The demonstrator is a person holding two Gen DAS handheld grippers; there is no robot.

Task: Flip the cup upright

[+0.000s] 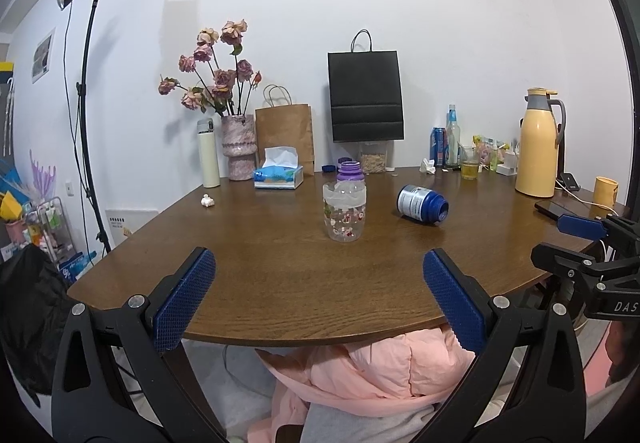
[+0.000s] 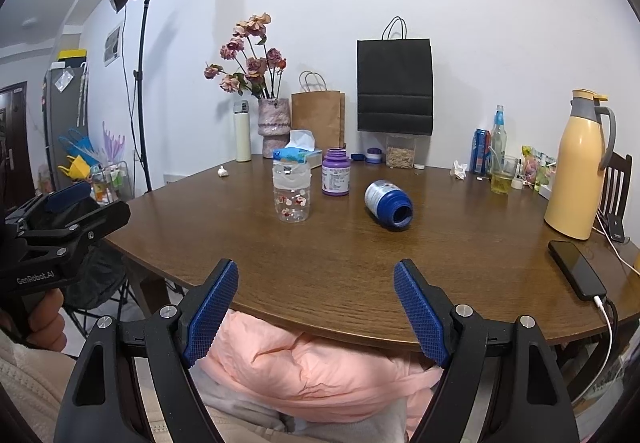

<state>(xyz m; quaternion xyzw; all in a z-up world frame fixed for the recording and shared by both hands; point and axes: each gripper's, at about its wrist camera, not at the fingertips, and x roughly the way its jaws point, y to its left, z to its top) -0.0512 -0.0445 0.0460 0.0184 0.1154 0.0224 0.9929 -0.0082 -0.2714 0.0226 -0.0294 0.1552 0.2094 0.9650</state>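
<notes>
The blue bottle-shaped cup [image 2: 389,204] is lying on its side on the wooden worktop [image 2: 320,275], sitting just right of centre in the right wrist view and right of centre, at mid-height, in the left wrist view [image 1: 422,203]. Its long axis is running roughly from the upper left toward the lower right of the frame, with the open dark-blue mouth facing the lower right and the pale labelled body pointing back toward the wall. From the right claw [image 2: 316,307] the cup is lying ahead and only slightly right of the gap between the pads, well apart from them; from the left claw [image 1: 320,297] it is lying ahead and further off to the right, so the right hand is looking like the nearer and better lined-up one for the reach. Both claws are hanging at the near edge of the worktop with their blue pads spread wide, released, gripping and touching nothing. A clear floral-printed jar [image 2: 292,193] is standing upright left of the cup, with a purple pill bottle [image 2: 335,171] behind it, both apart from the cup, so the approach from the near edge is looking free. The task is looking not yet begun, since the cup is untouched and lying flat.
</notes>
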